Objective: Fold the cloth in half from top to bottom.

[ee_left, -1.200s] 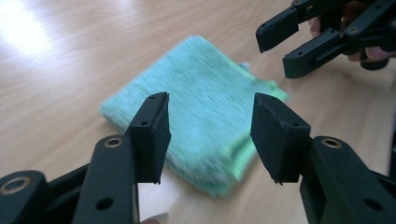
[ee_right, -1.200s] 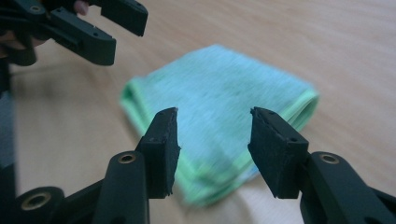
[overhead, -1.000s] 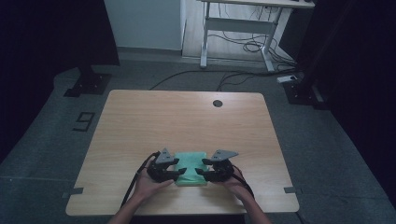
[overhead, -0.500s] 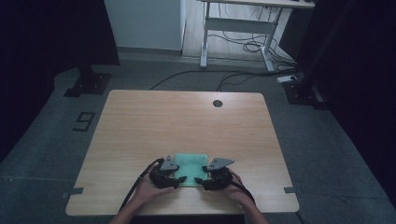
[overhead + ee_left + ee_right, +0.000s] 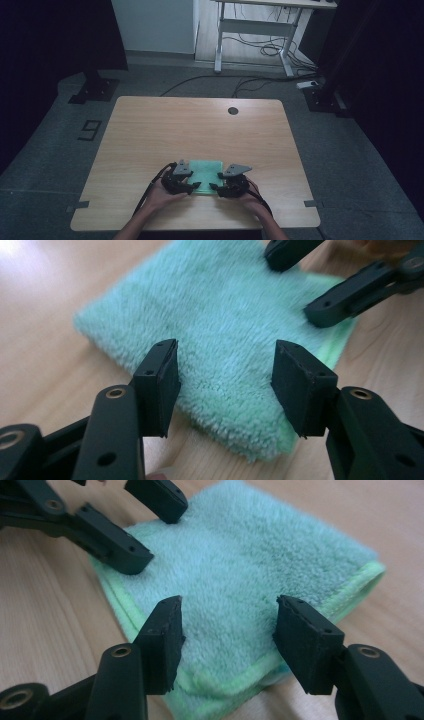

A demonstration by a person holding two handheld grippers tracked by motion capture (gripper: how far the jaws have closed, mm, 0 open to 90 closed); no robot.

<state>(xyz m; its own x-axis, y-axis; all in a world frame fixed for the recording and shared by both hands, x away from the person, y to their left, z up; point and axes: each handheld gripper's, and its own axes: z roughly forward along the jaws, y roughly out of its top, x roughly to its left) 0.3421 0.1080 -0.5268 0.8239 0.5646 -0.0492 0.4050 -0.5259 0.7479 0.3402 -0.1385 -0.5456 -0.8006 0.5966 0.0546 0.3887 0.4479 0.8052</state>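
A folded mint-green terry towel is lying flat on the wooden bench, near the person's edge and roughly midway across its width. The left claw is hovering over the towel's near left corner, and the right claw is hovering over its near right corner, so the two are sitting close together with the near edge of the cloth between them. In the left gripper view the left claw is standing with its jaws apart above the fluffy pile of the towel, not pinching it, while the right claw's black jaws are showing at the upper right over the far side of the cloth. In the right gripper view the right claw is likewise spread, its jaws having just been closing a little with only the towel's surface beneath the gap and nothing gripped; the bright green stitched hem is running along the folded edge to the right and around the near corner. The person's hands are wrapping the gripper bodies from the bench's near edge, cables trailing back.
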